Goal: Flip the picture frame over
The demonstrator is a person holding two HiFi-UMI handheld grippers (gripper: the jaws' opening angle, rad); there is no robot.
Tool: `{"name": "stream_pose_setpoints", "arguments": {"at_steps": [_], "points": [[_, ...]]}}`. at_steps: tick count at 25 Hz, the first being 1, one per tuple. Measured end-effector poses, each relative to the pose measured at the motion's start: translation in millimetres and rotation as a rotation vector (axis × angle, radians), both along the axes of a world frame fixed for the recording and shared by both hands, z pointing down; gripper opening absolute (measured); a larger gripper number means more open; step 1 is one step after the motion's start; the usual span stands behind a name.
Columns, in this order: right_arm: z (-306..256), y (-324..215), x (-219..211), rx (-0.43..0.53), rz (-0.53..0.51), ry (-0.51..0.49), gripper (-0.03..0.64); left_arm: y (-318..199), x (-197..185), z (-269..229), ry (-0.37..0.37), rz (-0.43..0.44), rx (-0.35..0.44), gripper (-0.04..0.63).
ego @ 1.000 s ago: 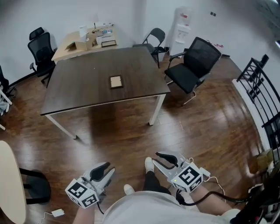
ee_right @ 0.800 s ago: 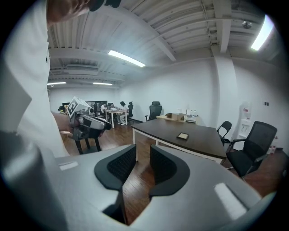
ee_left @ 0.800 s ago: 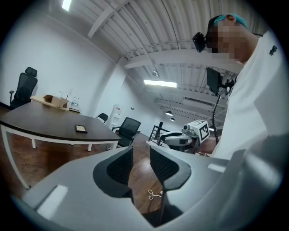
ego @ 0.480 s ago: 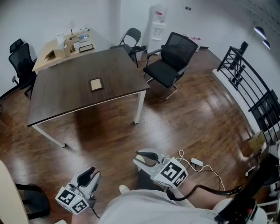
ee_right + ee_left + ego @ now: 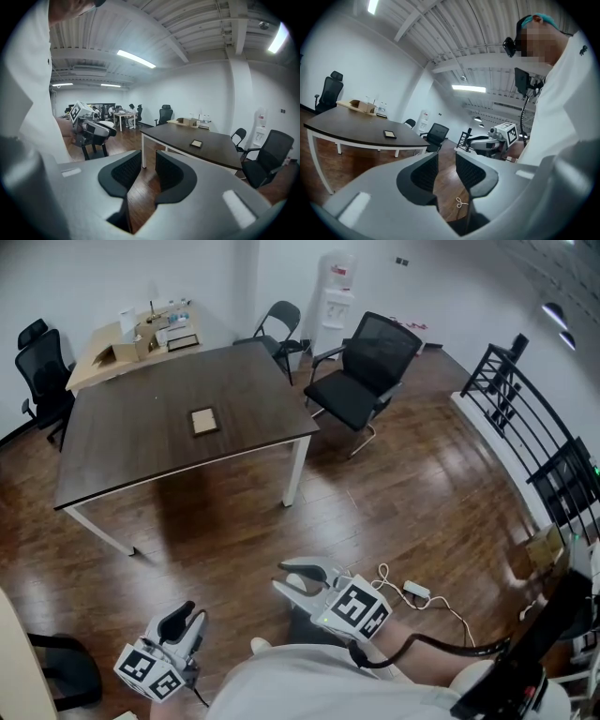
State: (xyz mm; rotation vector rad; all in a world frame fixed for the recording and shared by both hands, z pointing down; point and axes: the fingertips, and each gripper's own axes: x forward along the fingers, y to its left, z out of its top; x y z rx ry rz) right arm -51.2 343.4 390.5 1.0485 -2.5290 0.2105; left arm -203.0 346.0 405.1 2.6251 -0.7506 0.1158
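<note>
Hovering low over wooden floor (image 5: 394,493), left claw (image 5: 180,619) slightly spread, nothing between. Picture frame (image 5: 203,420) lies flat near middle of dark worktop (image 5: 122,442), well apart from both claws. Right claw (image 5: 302,576) slightly spread too, empty.

Dark brown rectangular wooden table (image 5: 141,427) on white metal legs (image 5: 292,470), and there's the small rectangular picture frame (image 5: 203,420), a dark border round a tan middle. Glossy reddish-brown plank floor (image 5: 403,512). Pale grey left gripper (image 5: 185,617), pale grey right gripper (image 5: 292,576), black ribbed pads (image 5: 423,171), black-and-white square markers on the 2 cubes (image 5: 356,607). Black mesh office chair (image 5: 366,367).
</note>
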Motion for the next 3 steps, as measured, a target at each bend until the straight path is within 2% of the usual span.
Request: {"name": "stream_pose_setpoints", "arguments": {"at_steps": [3], "points": [[0.7,-7.2,-7.8,-0.003,-0.003,-0.002,0.098,-6.1,-6.8,1.5,0.001,0.0,-0.001,0.117]]}}
